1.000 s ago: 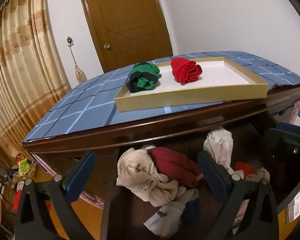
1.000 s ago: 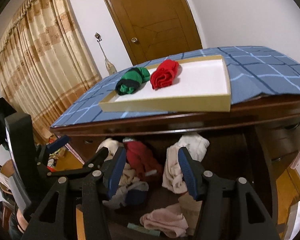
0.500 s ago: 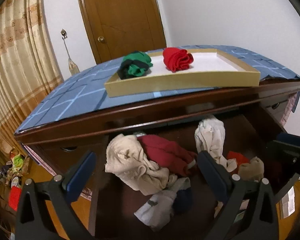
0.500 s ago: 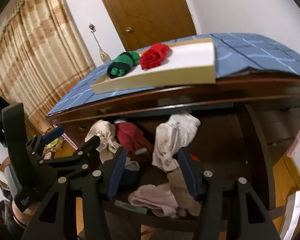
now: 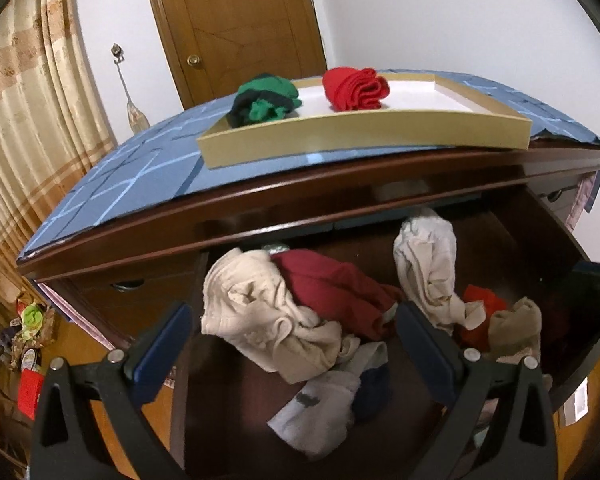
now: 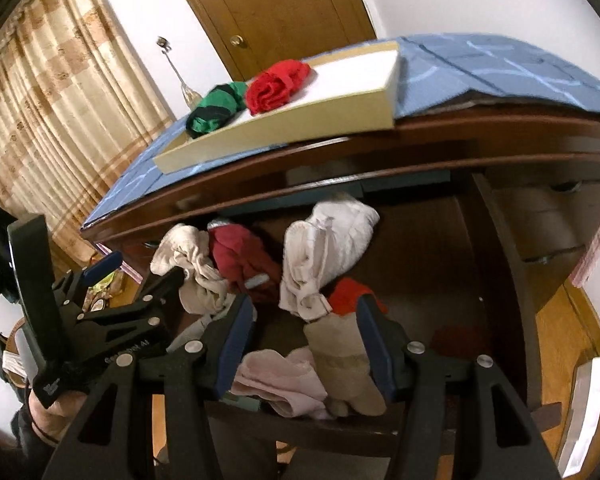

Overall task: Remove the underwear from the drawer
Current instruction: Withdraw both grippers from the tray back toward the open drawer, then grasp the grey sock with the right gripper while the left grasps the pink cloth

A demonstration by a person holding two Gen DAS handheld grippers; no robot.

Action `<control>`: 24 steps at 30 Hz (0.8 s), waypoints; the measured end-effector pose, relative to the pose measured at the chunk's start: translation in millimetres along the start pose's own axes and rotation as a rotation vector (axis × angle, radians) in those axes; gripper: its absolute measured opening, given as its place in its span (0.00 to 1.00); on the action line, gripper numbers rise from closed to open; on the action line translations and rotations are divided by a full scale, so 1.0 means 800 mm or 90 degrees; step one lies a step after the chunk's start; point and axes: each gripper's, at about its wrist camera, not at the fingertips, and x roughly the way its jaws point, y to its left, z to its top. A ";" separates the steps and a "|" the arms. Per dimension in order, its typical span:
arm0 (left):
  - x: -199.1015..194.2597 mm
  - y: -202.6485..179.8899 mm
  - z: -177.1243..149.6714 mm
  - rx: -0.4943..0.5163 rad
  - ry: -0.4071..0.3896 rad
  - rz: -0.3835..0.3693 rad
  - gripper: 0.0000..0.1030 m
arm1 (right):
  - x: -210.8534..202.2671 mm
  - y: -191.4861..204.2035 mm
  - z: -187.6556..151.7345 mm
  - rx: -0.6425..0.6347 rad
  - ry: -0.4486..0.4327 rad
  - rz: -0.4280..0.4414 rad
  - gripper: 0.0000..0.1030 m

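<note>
Red and green rolled underwear, the red roll (image 5: pixel 356 88) and the green-and-black roll (image 5: pixel 265 101), are already set side by side in the shallow cardboard tray (image 5: pixel 364 136) on the blue checked cloth (image 5: pixel 132 176) covering the wooden surface, so part of the task can be judged done. Much is left in the open drawer (image 6: pixel 496 248): a beige garment (image 5: pixel 260 320), a dark red one (image 5: pixel 332 292), a white one (image 5: pixel 428 268), a tan piece (image 6: pixel 348 364) and a pink piece (image 6: pixel 276 376) are seen lying loose there. The left gripper (image 5: pixel 292 344) is held above the heap with its jaws wide apart and empty. The right gripper (image 6: pixel 304 344) is poised over the tan piece, its jaws apart with nothing clamped. The next pick is judged not yet begun.
</note>
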 end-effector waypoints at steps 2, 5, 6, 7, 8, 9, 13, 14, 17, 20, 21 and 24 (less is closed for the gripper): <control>0.004 0.012 -0.003 -0.005 0.011 0.000 1.00 | 0.000 -0.010 0.002 0.009 0.018 -0.001 0.55; 0.011 0.031 -0.007 -0.017 0.030 0.007 1.00 | 0.004 -0.025 0.002 0.022 0.057 0.008 0.55; 0.012 0.037 -0.008 -0.021 0.033 0.007 1.00 | 0.006 -0.028 0.001 0.027 0.071 0.016 0.55; 0.013 0.041 -0.009 -0.024 0.036 0.009 1.00 | 0.011 -0.031 0.000 0.035 0.096 0.034 0.55; 0.014 0.046 -0.010 -0.028 0.037 0.012 1.00 | 0.018 -0.033 -0.001 0.041 0.121 0.051 0.55; 0.015 0.050 -0.010 -0.031 0.038 0.016 1.00 | 0.024 -0.032 -0.003 0.048 0.144 0.066 0.55; 0.016 0.059 -0.011 -0.044 0.042 0.009 0.99 | 0.040 -0.025 -0.005 0.038 0.180 0.046 0.55; 0.017 0.060 -0.012 -0.046 0.045 0.002 1.00 | 0.043 -0.027 -0.005 0.041 0.180 0.032 0.55; 0.017 0.056 -0.012 -0.041 0.048 -0.035 1.00 | 0.060 -0.040 -0.006 0.092 0.209 0.058 0.55; 0.014 0.046 -0.009 -0.021 0.043 -0.069 1.00 | 0.081 -0.049 -0.007 0.126 0.239 0.051 0.55; 0.012 0.041 -0.009 -0.009 0.041 -0.077 1.00 | 0.089 -0.051 -0.008 0.134 0.250 0.030 0.55; 0.012 0.031 -0.007 0.012 0.044 -0.090 0.99 | 0.109 -0.055 -0.012 0.156 0.281 0.007 0.55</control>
